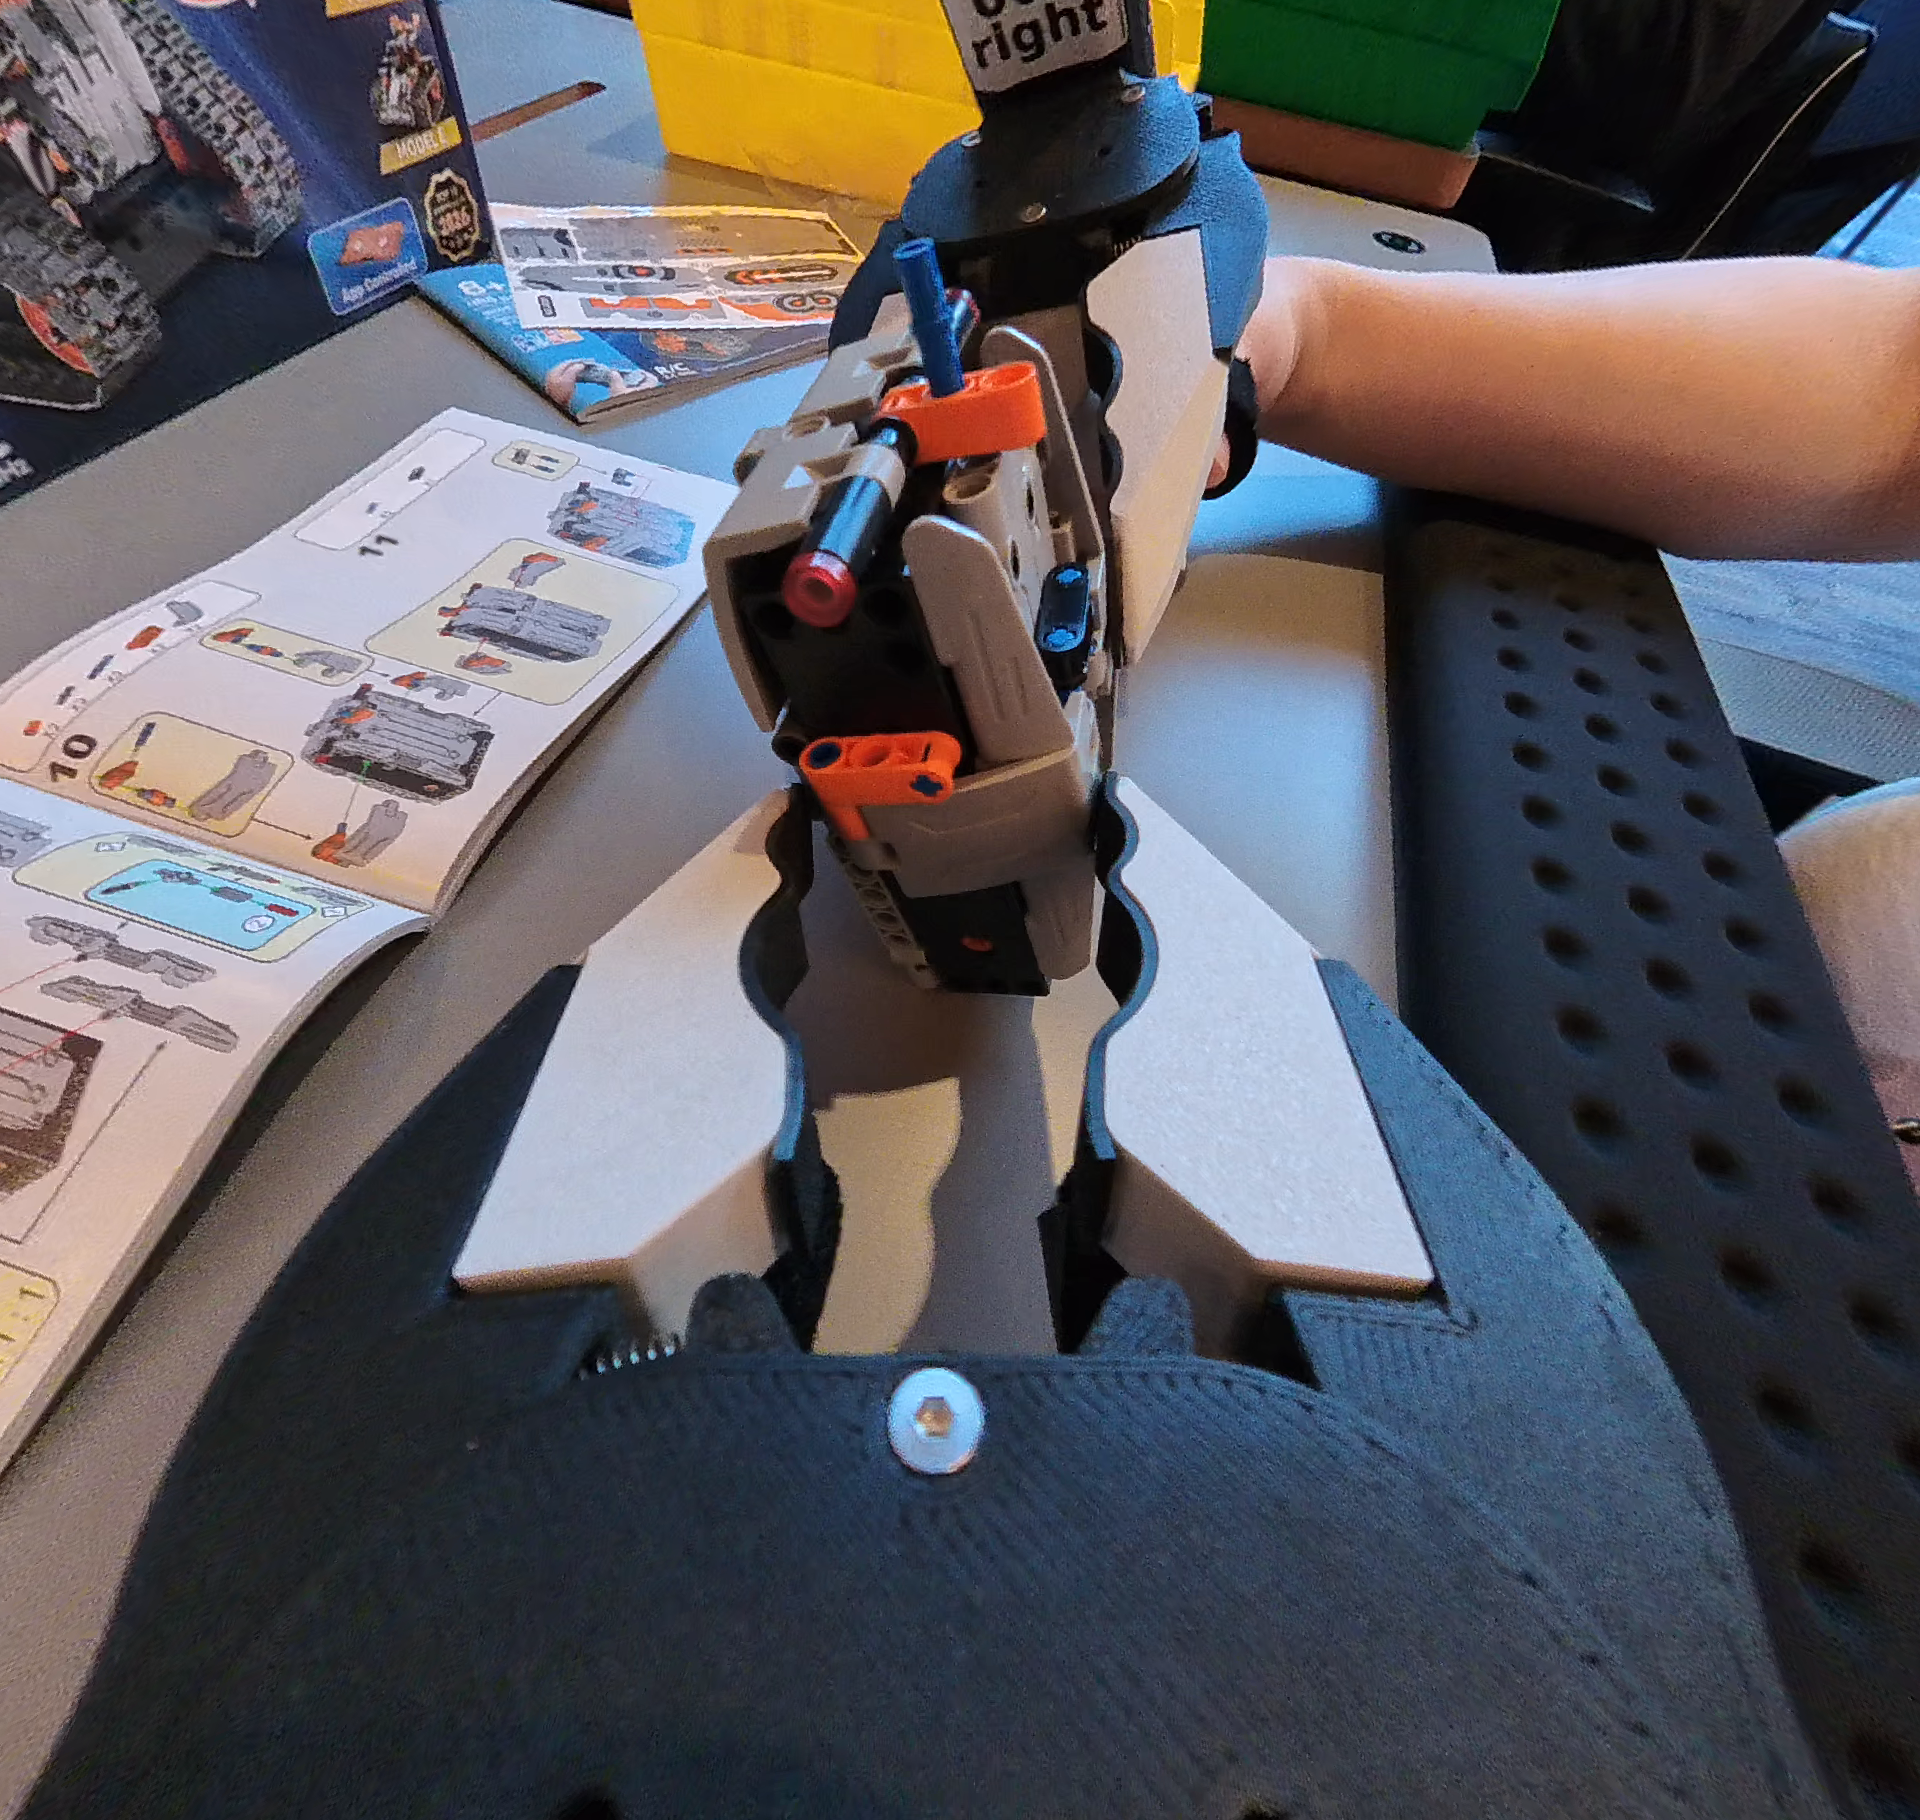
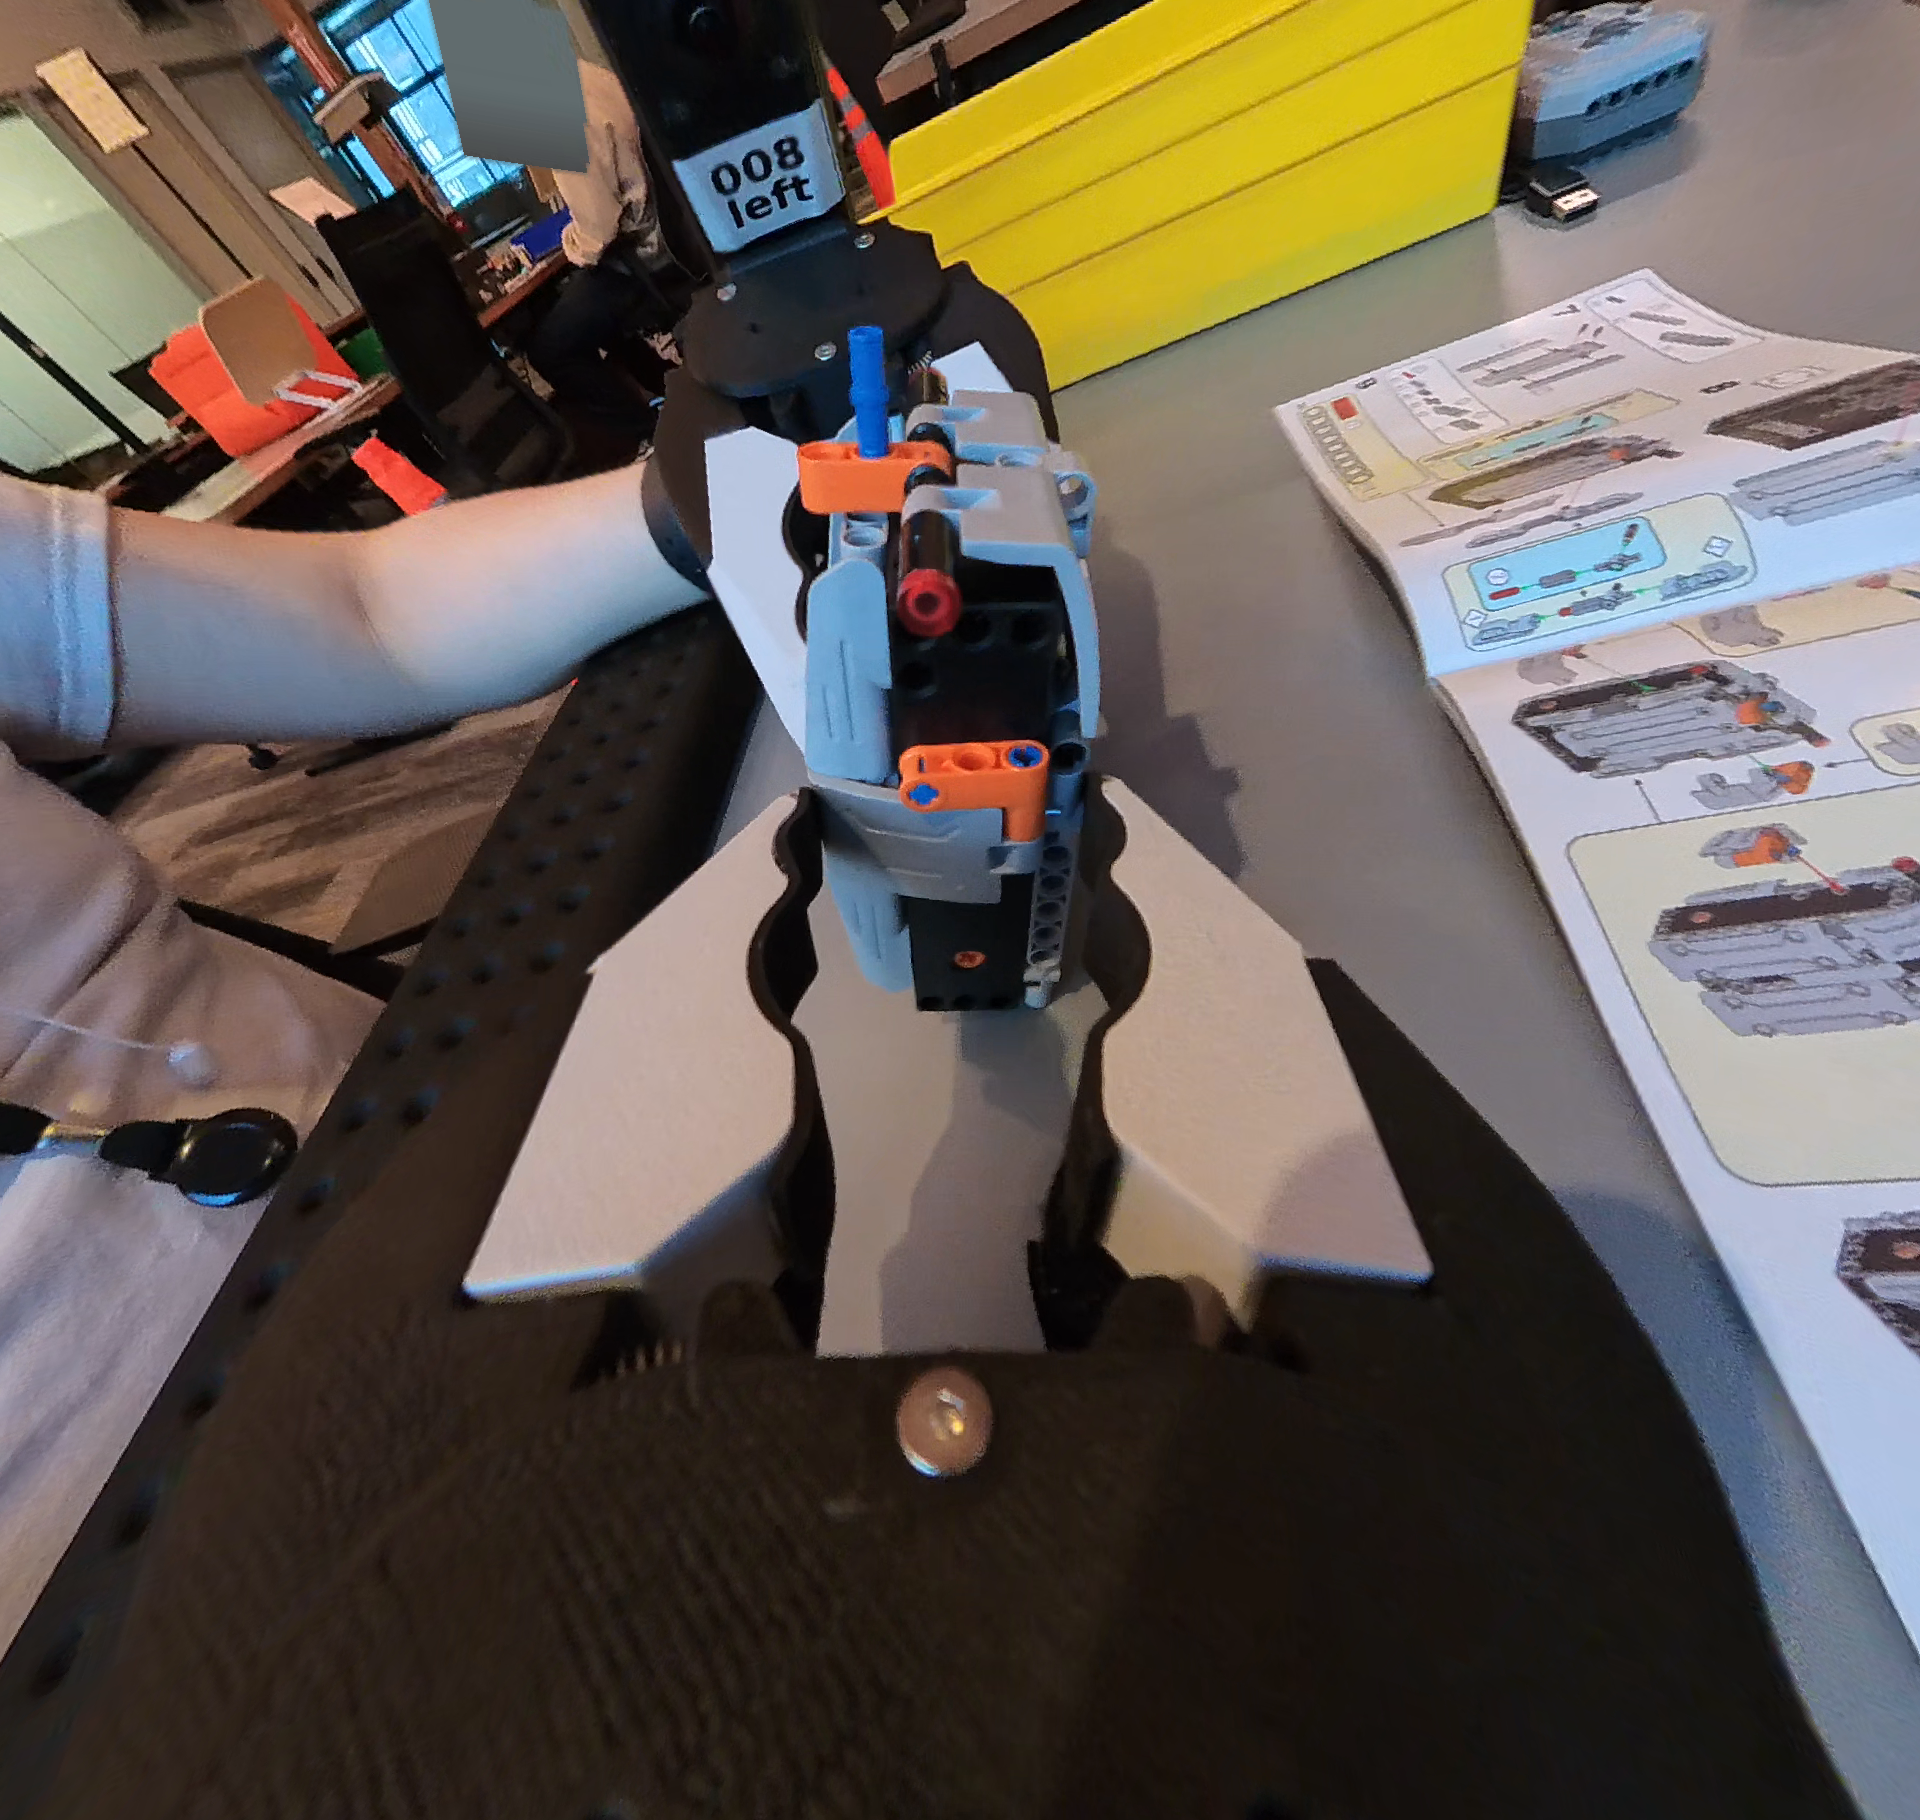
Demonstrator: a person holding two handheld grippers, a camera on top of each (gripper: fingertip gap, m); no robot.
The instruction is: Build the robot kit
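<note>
A brick model (image 1: 935, 627) of grey, black and orange pieces is held above the grey table by both grippers, one at each end. A blue axle (image 1: 930, 316) sticks out of its far orange piece, and a black pin with a red tip (image 1: 821, 586) lies along its top. My left gripper (image 1: 951, 835) is shut on the model's near end. My right gripper (image 1: 1029, 461) grips the far end there. In the right wrist view my right gripper (image 2: 951, 835) is shut on the model (image 2: 956, 690), and the left gripper (image 2: 925, 544) holds the other end.
An open instruction booklet (image 1: 312, 679) (image 2: 1662, 731) lies on the table beside the model. A yellow bin (image 1: 810, 56) (image 2: 1247, 139) and green bin (image 1: 1371, 14) stand behind. A printed box (image 1: 208, 108) is far left. A black perforated seat (image 1: 1610, 887) borders the table. A person's arm (image 1: 1558, 399) reaches in. Only a small space, under 4 cm, lies between the two pairs of fingers. Both grippers' tips are roughly 15 cm from the black perforated seat (image 1: 1610, 887).
</note>
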